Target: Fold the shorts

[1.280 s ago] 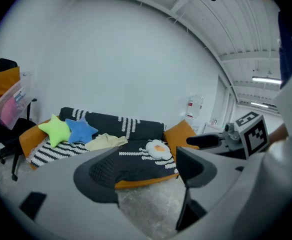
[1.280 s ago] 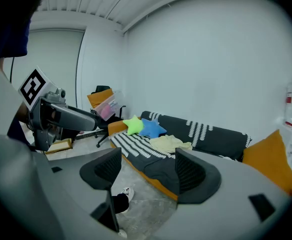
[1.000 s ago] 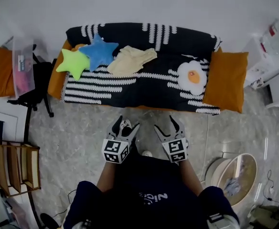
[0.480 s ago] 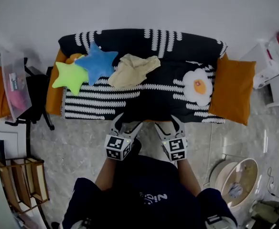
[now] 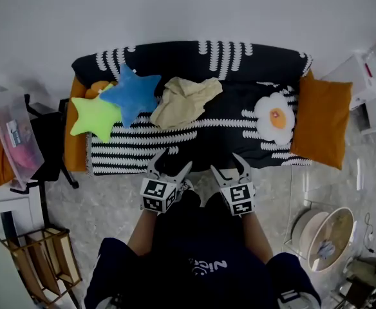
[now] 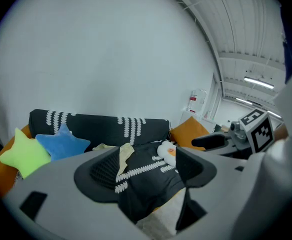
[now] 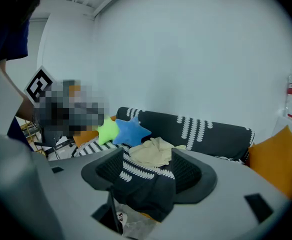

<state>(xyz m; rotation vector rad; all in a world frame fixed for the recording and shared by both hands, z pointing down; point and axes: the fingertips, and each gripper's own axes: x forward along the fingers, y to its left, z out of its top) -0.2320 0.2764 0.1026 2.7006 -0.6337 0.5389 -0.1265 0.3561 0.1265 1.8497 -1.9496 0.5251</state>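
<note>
Pale yellow shorts (image 5: 184, 100) lie crumpled on the sofa seat, on a black throw with white stripes (image 5: 201, 131). They also show in the left gripper view (image 6: 117, 151) and the right gripper view (image 7: 153, 152). My left gripper (image 5: 170, 164) hovers at the sofa's front edge, jaws open and empty. My right gripper (image 5: 229, 165) is beside it, also open and empty. Both point toward the sofa, well short of the shorts.
A blue star cushion (image 5: 132, 93) and a green star cushion (image 5: 94, 115) lie left of the shorts. A fried-egg cushion (image 5: 275, 117) and an orange pillow (image 5: 323, 120) are at right. A black chair (image 5: 49, 137) stands left, a round basket (image 5: 326, 238) lower right.
Both grippers and the person have moved forward to the sofa's front edge; the sofa now appears nearer and lower in the head view. The shorts have not moved.
</note>
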